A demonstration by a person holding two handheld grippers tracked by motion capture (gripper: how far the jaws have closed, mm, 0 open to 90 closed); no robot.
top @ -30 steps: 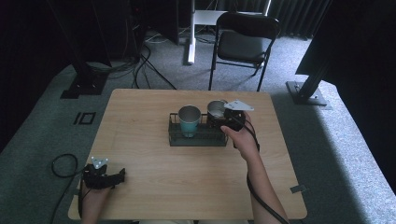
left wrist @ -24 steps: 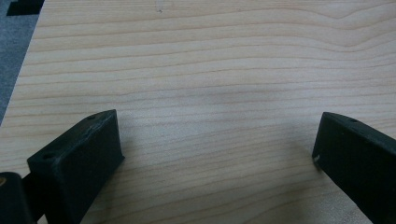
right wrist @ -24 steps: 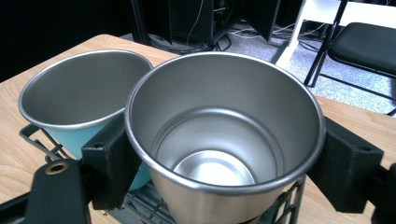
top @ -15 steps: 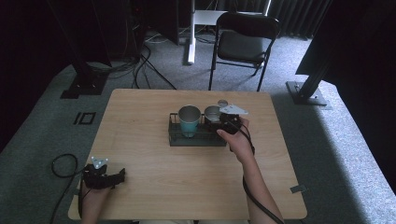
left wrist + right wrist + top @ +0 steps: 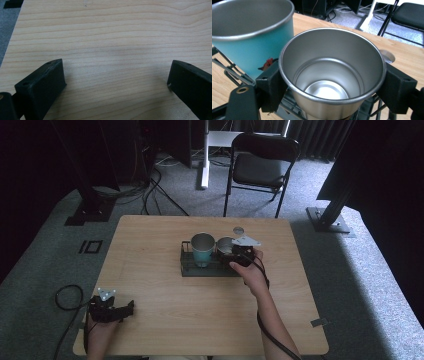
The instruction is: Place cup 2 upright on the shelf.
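A bare steel cup stands upright between my right gripper's two black jaws, which press on its opposite sides. Beside it is a teal cup with a steel rim. In the high view both cups, the teal cup and the steel cup, are in a dark wire rack at the table's middle, with the right gripper at the rack's right end. Near the table's front left corner my left gripper lies low over bare wood, jaws wide apart with nothing between them.
A small round hole in the tabletop lies just behind the rack. A black folding chair stands beyond the table's far edge. A cable loop hangs off the left edge by the left hand.
My right gripper has carried the steel cup a little left and nearer, down into the rack beside the teal cup. The left gripper has stayed put.
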